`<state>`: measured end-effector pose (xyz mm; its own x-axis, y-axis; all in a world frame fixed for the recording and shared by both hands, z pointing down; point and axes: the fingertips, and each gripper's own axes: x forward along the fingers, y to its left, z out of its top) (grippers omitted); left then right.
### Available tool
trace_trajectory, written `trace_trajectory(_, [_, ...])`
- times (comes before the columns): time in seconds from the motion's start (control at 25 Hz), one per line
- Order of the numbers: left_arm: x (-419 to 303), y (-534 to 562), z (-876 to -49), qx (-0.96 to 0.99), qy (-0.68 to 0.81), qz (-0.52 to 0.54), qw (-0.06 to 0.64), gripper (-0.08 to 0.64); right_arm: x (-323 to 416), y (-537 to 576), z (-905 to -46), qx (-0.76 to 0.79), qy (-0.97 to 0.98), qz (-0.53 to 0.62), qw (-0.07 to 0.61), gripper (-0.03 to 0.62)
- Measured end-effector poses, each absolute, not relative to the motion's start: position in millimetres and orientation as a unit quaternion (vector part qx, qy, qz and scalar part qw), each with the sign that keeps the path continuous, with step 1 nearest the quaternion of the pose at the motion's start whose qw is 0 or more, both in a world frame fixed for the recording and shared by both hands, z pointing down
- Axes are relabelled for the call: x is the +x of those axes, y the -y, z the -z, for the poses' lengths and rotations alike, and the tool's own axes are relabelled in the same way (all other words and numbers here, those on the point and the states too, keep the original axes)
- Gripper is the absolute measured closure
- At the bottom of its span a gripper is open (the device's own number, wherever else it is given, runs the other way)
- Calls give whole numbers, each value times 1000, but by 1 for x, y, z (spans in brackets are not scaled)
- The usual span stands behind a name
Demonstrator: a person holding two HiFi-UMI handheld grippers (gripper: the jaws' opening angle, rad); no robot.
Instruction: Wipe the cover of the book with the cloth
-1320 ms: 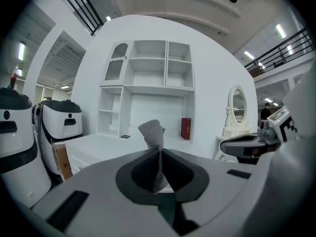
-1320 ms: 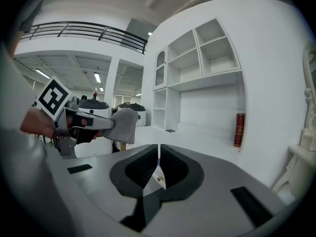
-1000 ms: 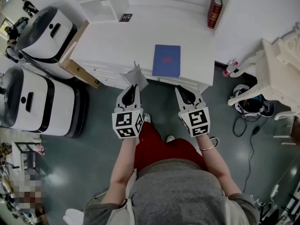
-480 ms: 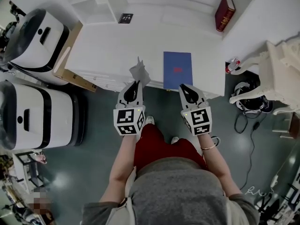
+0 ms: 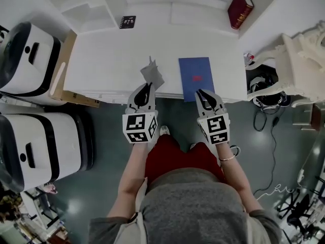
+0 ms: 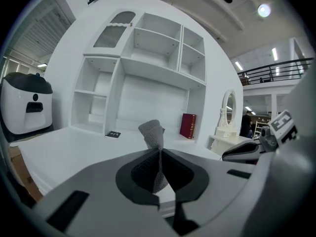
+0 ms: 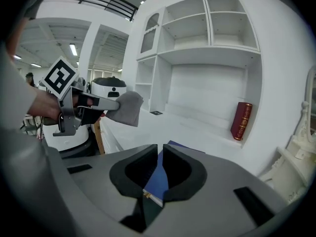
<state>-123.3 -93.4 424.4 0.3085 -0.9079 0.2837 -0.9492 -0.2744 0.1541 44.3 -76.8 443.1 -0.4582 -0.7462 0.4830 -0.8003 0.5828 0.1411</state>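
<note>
**Cloth held, cover not yet touched**

Two white machines (image 5: 35, 146) stand on the floor at the far left, beside the white surface (image 5: 101, 60). The left gripper (image 5: 145, 87) is clamped on the grey cloth (image 5: 152, 74). The cloth sticks up and forward past its jaws, over the front part of the surface and just left of the book (image 5: 197, 78), apart from it.

The blue book lies flat, cover up, at the front right of the surface. Its long axis runs from the person toward the shelves at the back. One short edge sits at the surface's front edge, and the far end leans slightly left.

The right gripper (image 5: 202, 92) is closed and empty, pointing at the book's near edge; whether it touches I cannot tell. A red book (image 5: 240, 8) stands in the back right corner.

This looks like the approach, with no wiping begun. The next move calls for carrying the cloth right and down onto the cover, then stroking along the long axis. The right gripper could steady the near edge against sliding.
</note>
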Motion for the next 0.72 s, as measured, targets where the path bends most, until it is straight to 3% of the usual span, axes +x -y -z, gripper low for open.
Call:
trace_trajectory(0.4, [-126,122,-433,825,538,-66,159,535,37,72,-464,472,826,-64,300,555])
trace_trajectory(0.52, [-117,127,-434,831,528,-64,161,535,38,68,-471,464,825,-69,313,466])
trace_trajectory(0.72, [-102,131,-435,837,518,-66,163,535,44,63,-482,453,823,-53,339,442])
